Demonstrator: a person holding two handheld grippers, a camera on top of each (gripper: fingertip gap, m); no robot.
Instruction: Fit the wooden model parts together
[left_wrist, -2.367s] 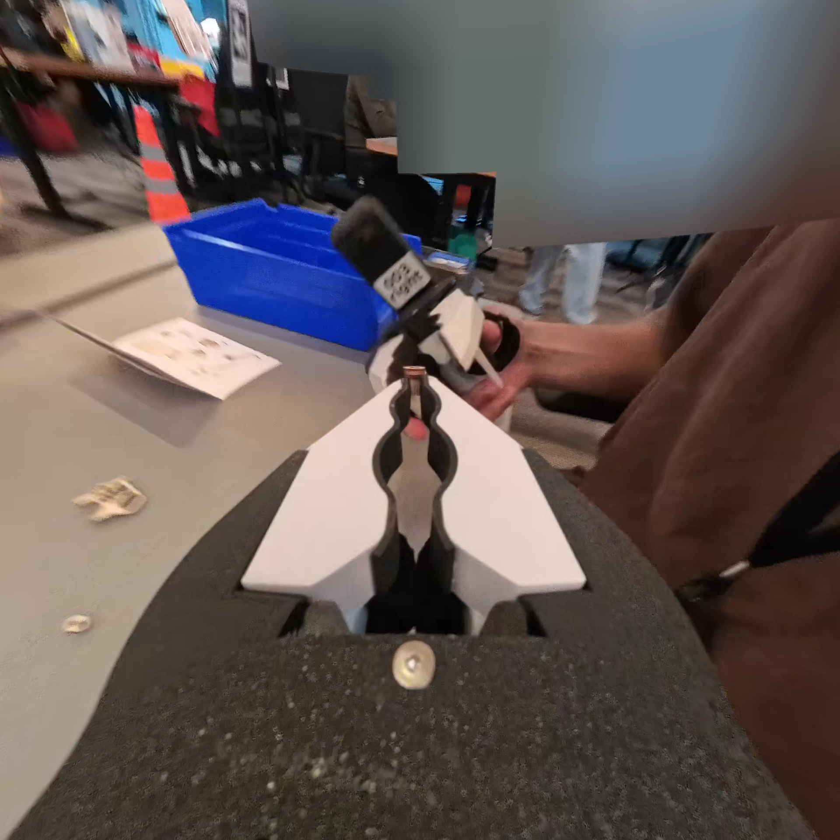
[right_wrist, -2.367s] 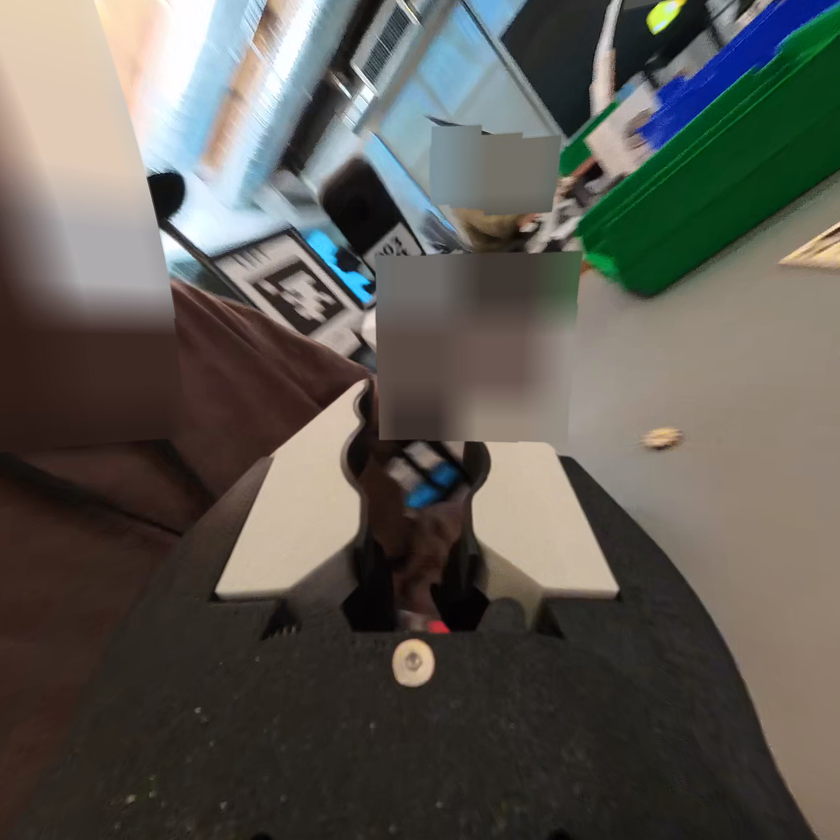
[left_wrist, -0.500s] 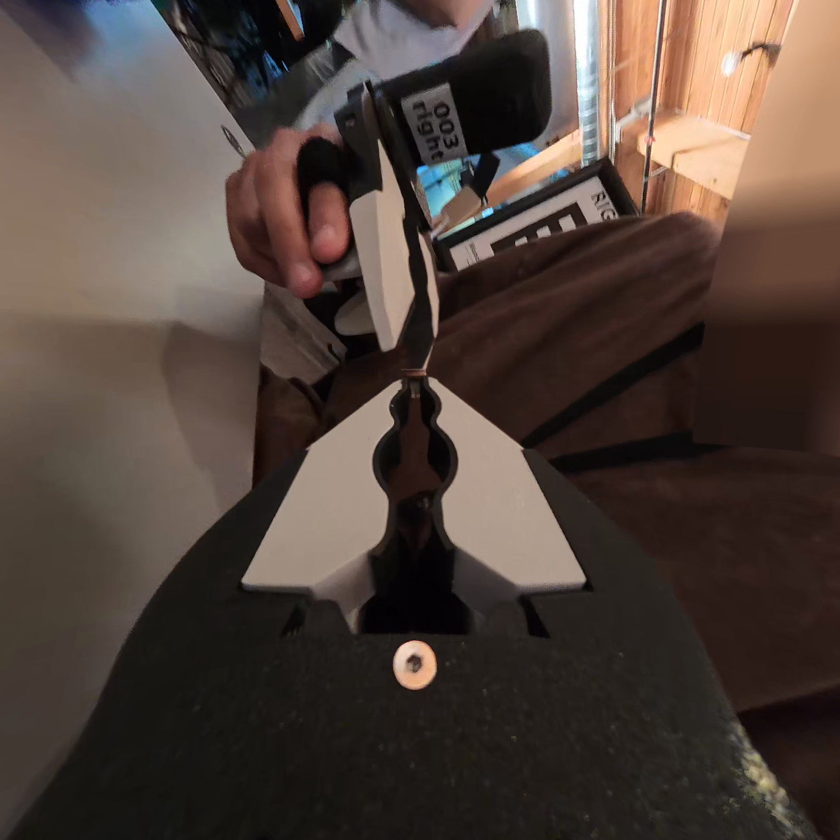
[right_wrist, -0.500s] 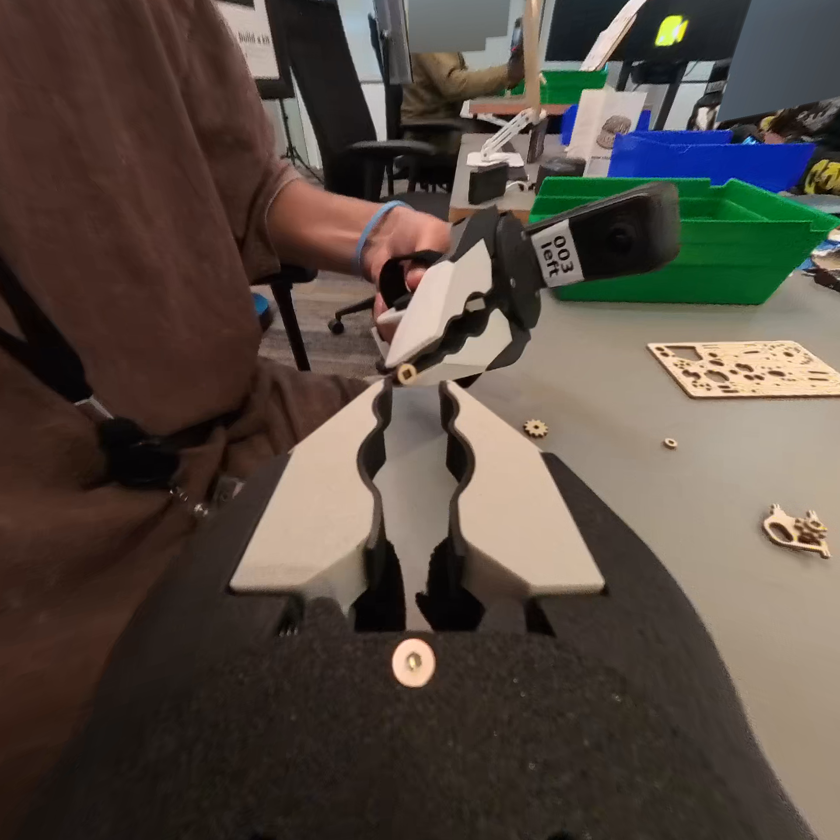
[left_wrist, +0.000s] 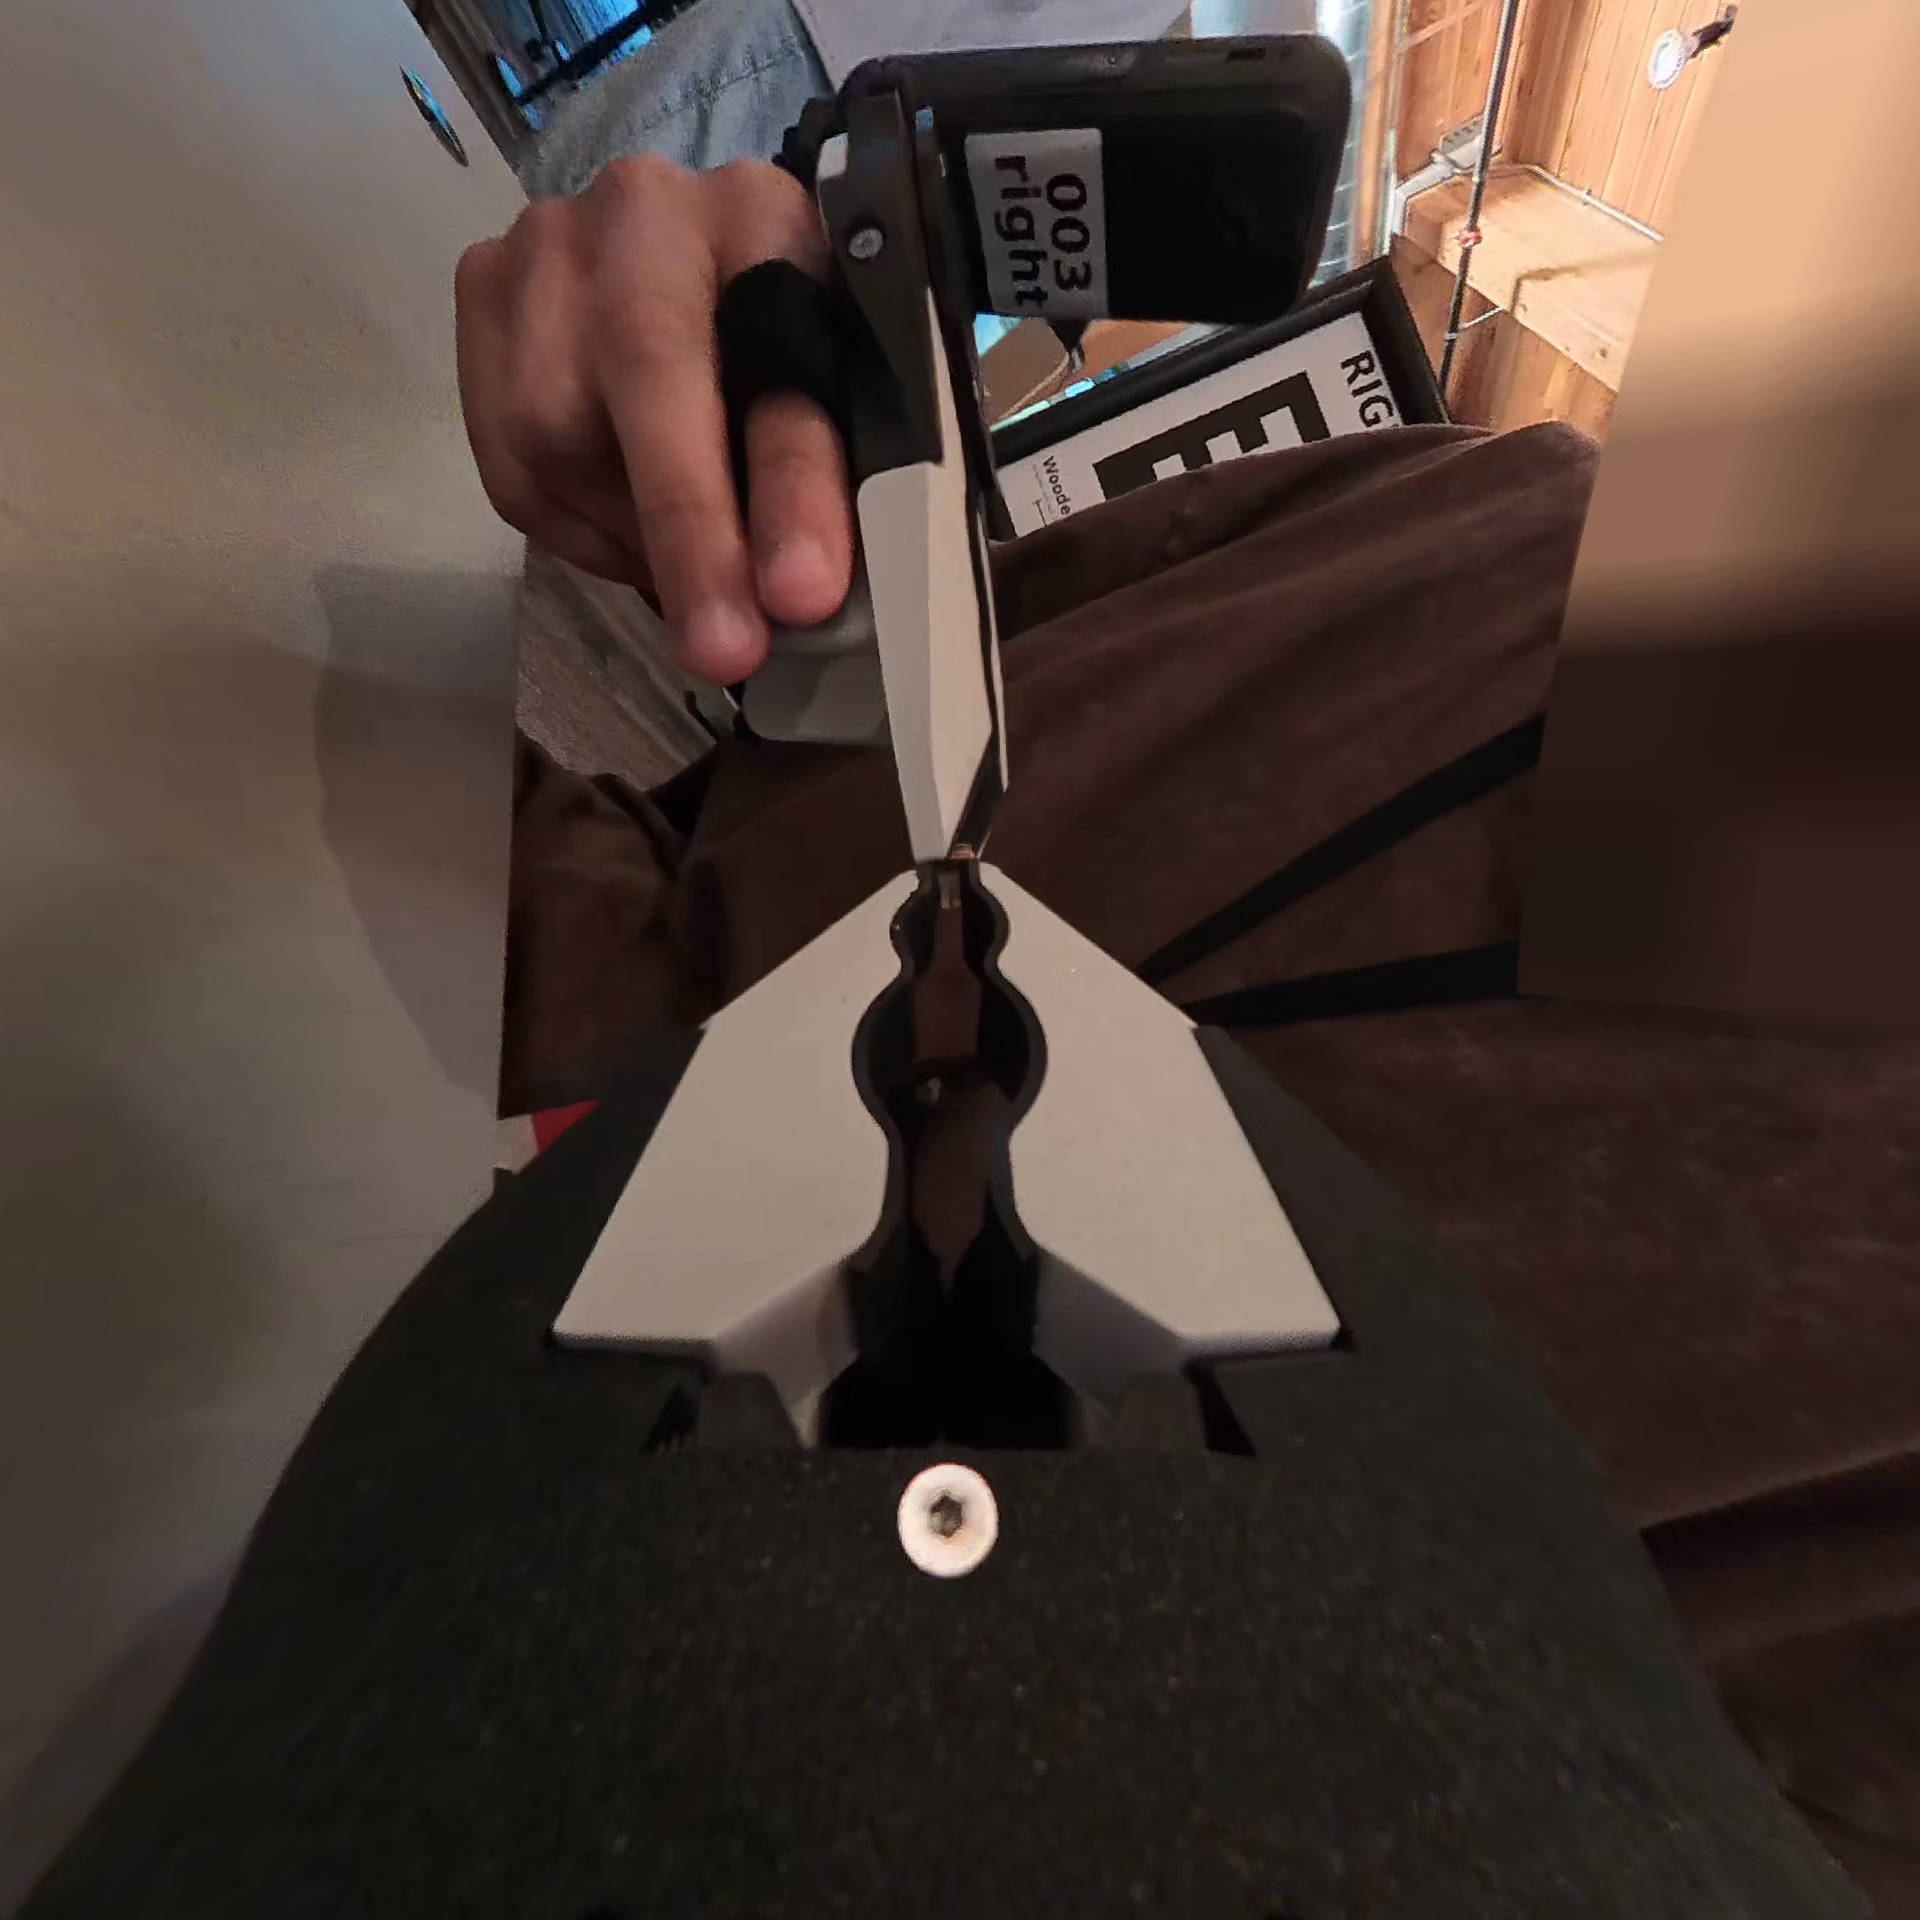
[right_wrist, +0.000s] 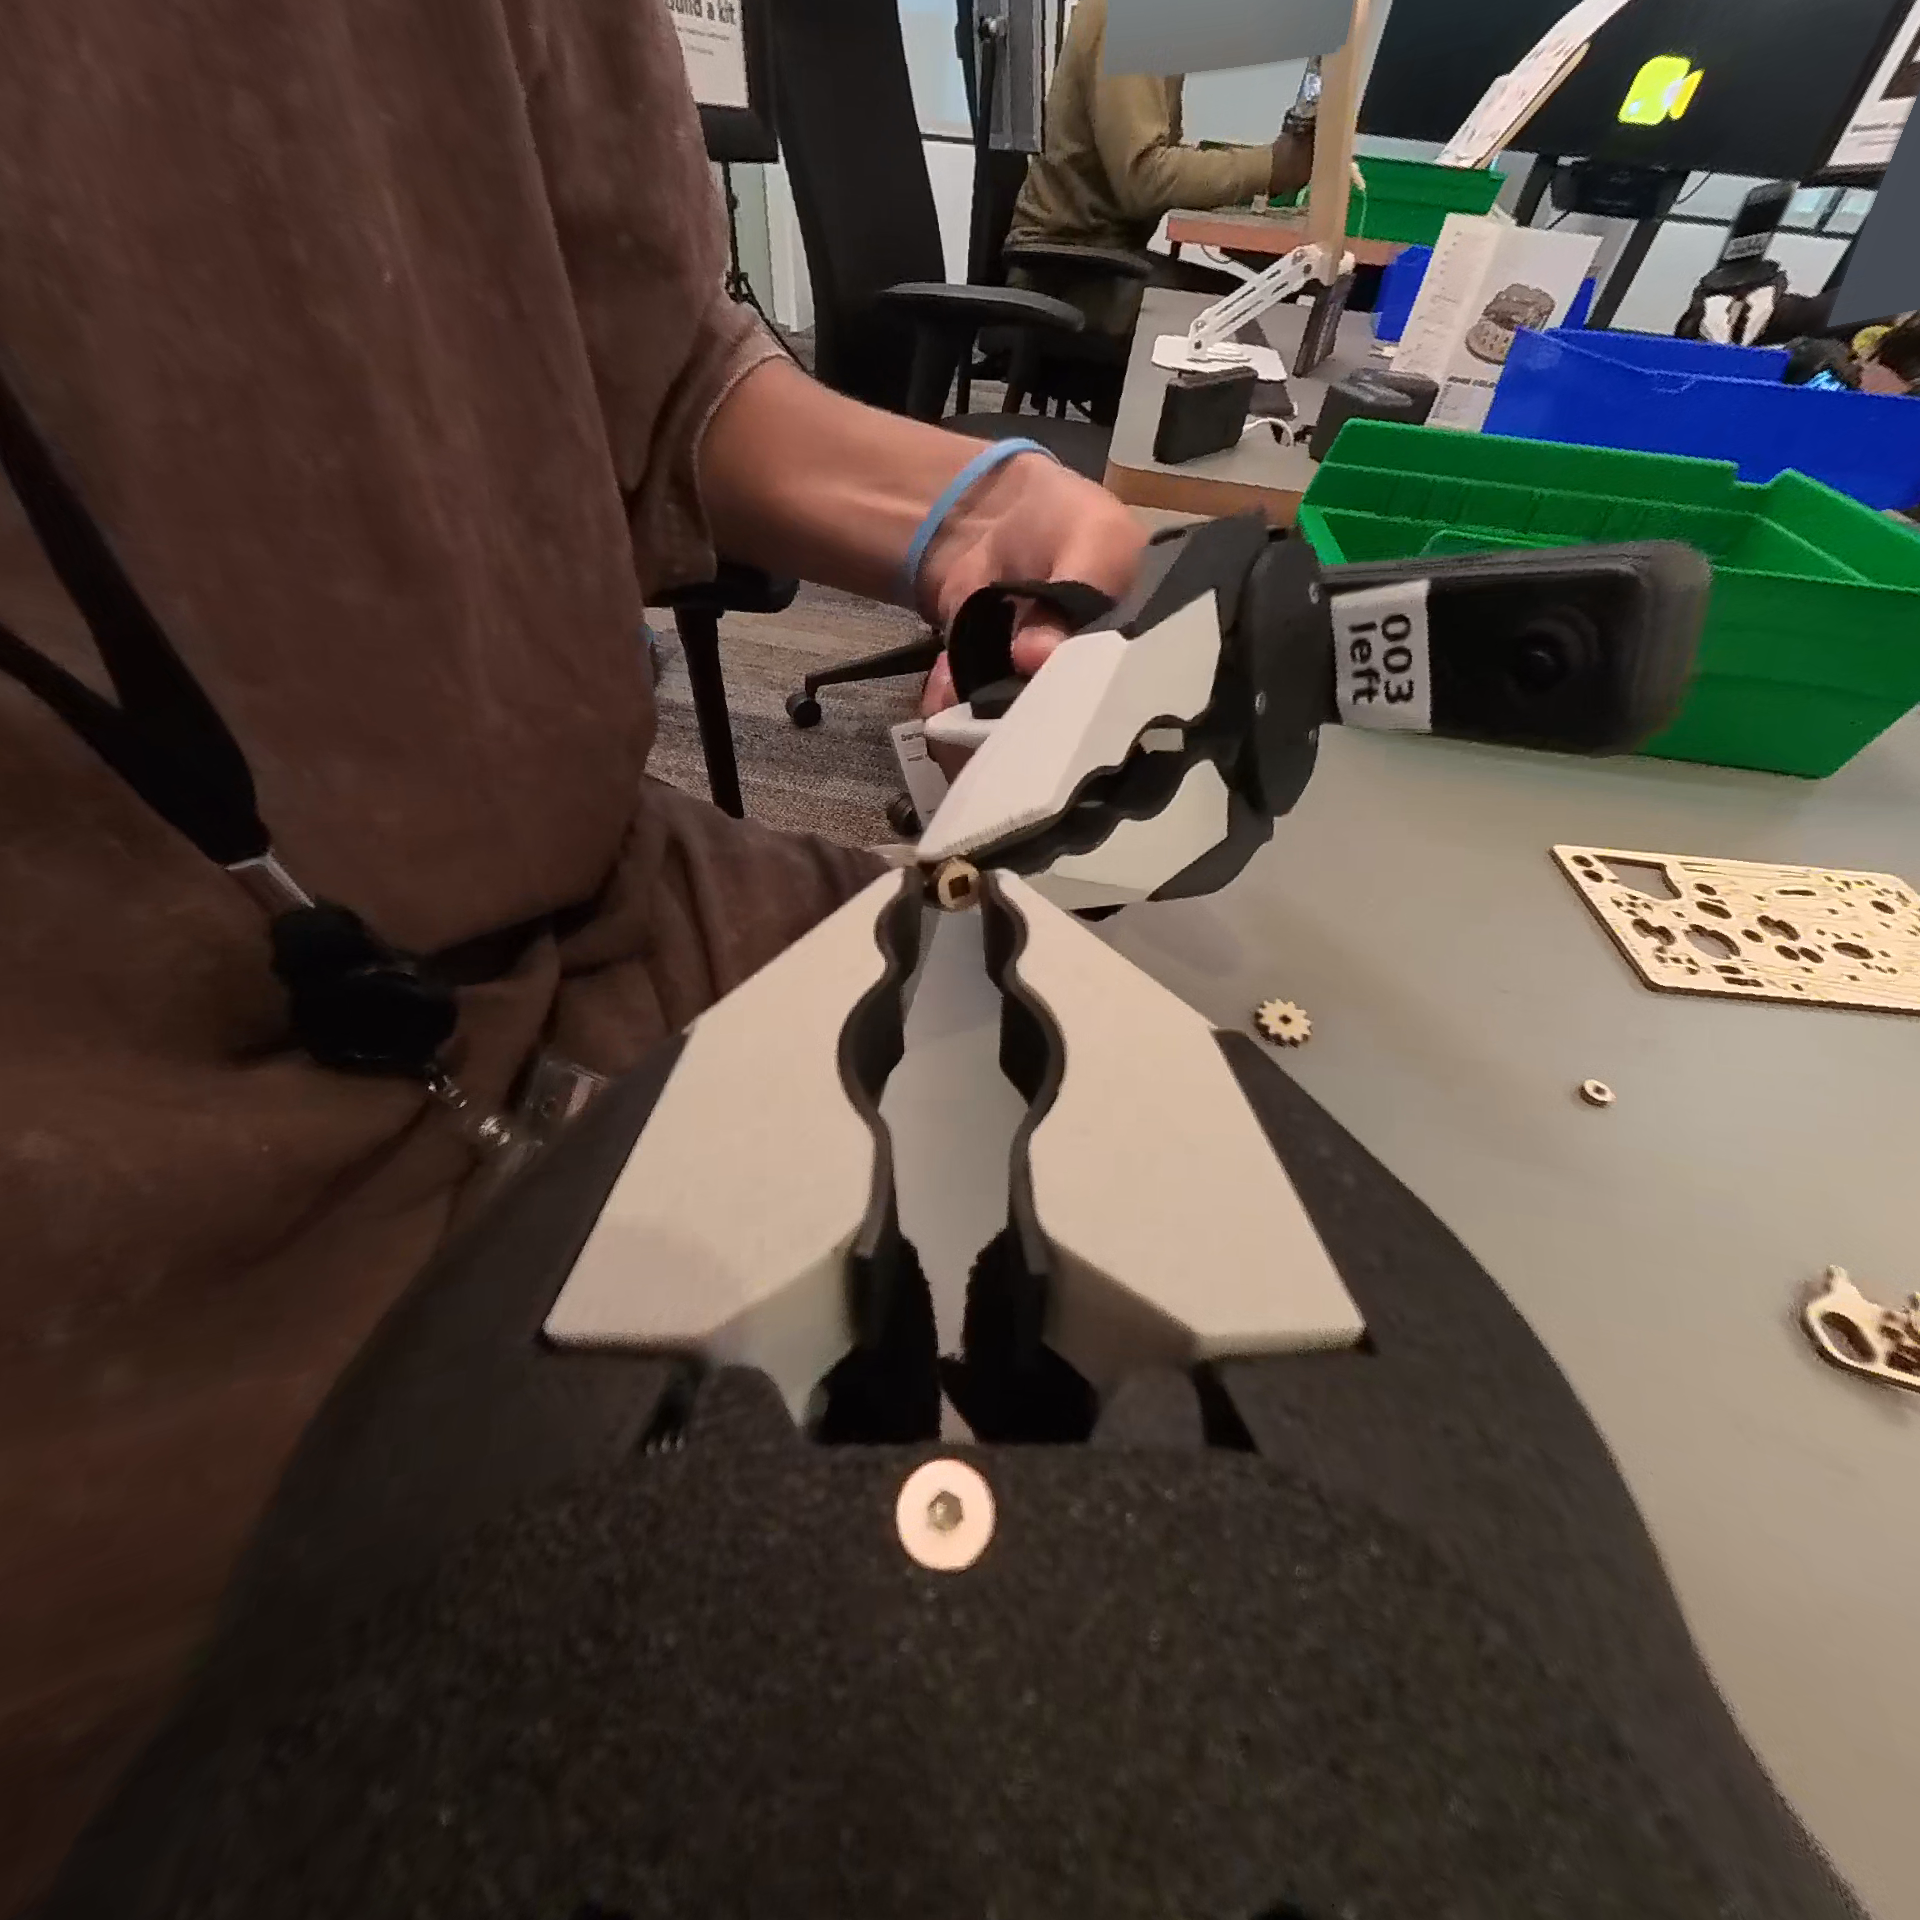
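Right wrist view shows the left gripper (right_wrist: 951, 871) pinching a small wooden ring (right_wrist: 954, 886) at its tips, held above the grey table (right_wrist: 1455, 1195). The right gripper (right_wrist: 951, 902) meets it there, fingers narrowly parted; whether they grip it is unclear.

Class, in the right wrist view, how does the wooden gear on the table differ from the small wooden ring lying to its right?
The gear has teeth all round its edge, while the ring has a smooth round edge. The gear looks clearly bigger than the ring. The gear lies nearer the table's front edge; the ring sits farther in. Both are pale wood, loose and flat on the grey table.
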